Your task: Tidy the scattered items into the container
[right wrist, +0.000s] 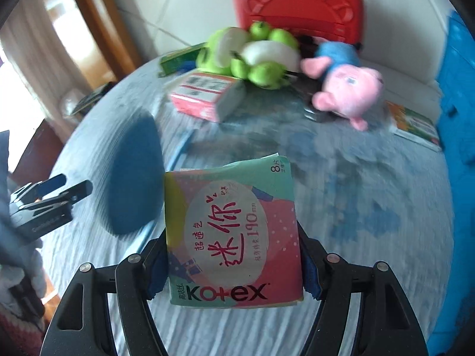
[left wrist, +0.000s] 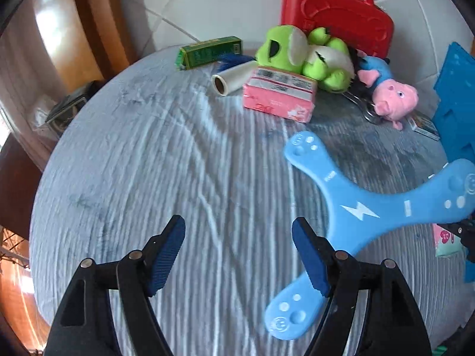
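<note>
My right gripper (right wrist: 233, 237) is shut on a green and pink Kotex pack (right wrist: 234, 231) and holds it above the grey table (right wrist: 356, 207). The pack also shows at the right edge of the left wrist view (left wrist: 445, 241). My left gripper (left wrist: 239, 237) is open and empty over the table (left wrist: 178, 163), with a blue three-armed boomerang (left wrist: 356, 207) beside its right finger. The left gripper shows at the left of the right wrist view (right wrist: 63, 188). A blue container (left wrist: 457, 95) stands at the right edge; it also shows in the right wrist view (right wrist: 457, 89).
At the back lie a red case (left wrist: 338, 12), a green plush (left wrist: 302, 53), a pink pig plush (left wrist: 392, 95), a pink box (left wrist: 279, 95), a white roll (left wrist: 231, 78), a green box (left wrist: 210, 52) and a small card box (left wrist: 424, 124).
</note>
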### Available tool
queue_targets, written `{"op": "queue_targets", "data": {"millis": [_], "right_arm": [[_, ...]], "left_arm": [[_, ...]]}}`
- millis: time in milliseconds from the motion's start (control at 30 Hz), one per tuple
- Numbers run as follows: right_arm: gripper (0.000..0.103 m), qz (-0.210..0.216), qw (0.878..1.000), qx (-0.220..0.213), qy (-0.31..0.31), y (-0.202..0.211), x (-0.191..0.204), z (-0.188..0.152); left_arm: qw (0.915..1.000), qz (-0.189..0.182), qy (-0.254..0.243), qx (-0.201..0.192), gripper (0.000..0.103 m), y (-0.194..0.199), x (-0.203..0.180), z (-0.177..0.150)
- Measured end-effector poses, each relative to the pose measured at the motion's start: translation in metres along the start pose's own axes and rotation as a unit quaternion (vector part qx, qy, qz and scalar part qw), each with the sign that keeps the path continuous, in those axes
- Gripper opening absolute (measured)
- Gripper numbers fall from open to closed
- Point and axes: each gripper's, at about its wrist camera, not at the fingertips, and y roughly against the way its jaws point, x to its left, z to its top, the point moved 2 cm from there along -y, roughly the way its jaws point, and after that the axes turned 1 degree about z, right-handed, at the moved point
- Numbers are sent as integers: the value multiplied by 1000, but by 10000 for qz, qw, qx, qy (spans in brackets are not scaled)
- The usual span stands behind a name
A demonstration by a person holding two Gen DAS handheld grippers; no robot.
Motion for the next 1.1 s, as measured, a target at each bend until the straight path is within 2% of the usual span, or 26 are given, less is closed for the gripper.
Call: {"op": "queue_targets", "data": {"millis": [167,267,433,467,633,800,867,900,1033,1100], "right_arm": [[71,-456,9975,-35,-541,20,-49,-24],[71,-558,9955,-30,-767,25,-66,-38],[71,-513,9941,131,-949,15,-78,-60],[71,-506,9940,161,-957,13,-78,-63],[71,-463,9940,338,-927,-8,-73,-72],[71,-552,9919,553,-998,-29,-76,-79],[72,-589,9913,642,-991,-36,-76,-81],[73,-606,9910,666,-990,-40,-77,-83],[74,-786,9917,635,-798,-45,-74,-81],[71,-763,9921,615,-788,-43,-74,-81]], "left_arm": [[9943,-667,-753,341,74,-27,-65,-8],[9892,-781,-1098,573,74,-42,-87,-17],[9833,-778,-1385,883,74,-68,-100,-28],[9833,-757,-1390,903,75,-73,-99,-28],[9841,-809,-1403,725,103,-87,-105,-24],[9843,-880,-1440,508,103,-91,-114,-23],[9844,-949,-1448,324,85,-86,-118,-24],[9838,-966,-1487,262,68,-81,-121,-25],[9855,-947,-1367,333,62,-77,-121,-33],[9865,-934,-1291,374,57,-72,-117,-34]]}}
